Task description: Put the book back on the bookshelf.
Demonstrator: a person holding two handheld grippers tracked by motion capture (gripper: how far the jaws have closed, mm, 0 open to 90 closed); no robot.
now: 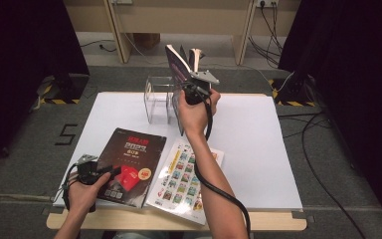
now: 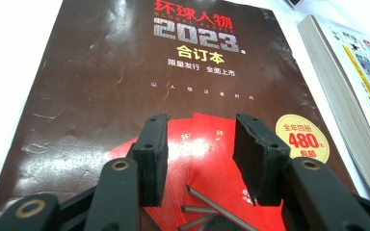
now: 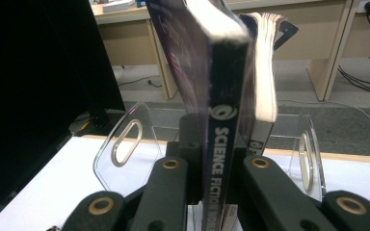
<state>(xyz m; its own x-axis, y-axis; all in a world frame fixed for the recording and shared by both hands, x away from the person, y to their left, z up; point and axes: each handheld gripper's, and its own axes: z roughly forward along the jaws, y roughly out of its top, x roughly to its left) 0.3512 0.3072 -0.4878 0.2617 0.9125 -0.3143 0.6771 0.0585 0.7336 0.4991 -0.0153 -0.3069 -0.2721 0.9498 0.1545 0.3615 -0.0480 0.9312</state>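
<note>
My right gripper is raised above the far middle of the table, shut on an upright dark book. In the right gripper view the book's black spine reads "SCIENCE FICTION WORLD" and stands between the jaws of the right gripper. A second book stands just behind it, inside the clear acrylic rack. My left gripper lies low at the near left, open over a dark brown magazine. Nothing sits between the two pads of the left gripper, with the magazine's cover under them.
A colourful magazine lies to the right of the dark one, with its thick page edge in the left gripper view. The clear rack stands at the back of the white tabletop. Wooden desk legs and cables lie beyond the table.
</note>
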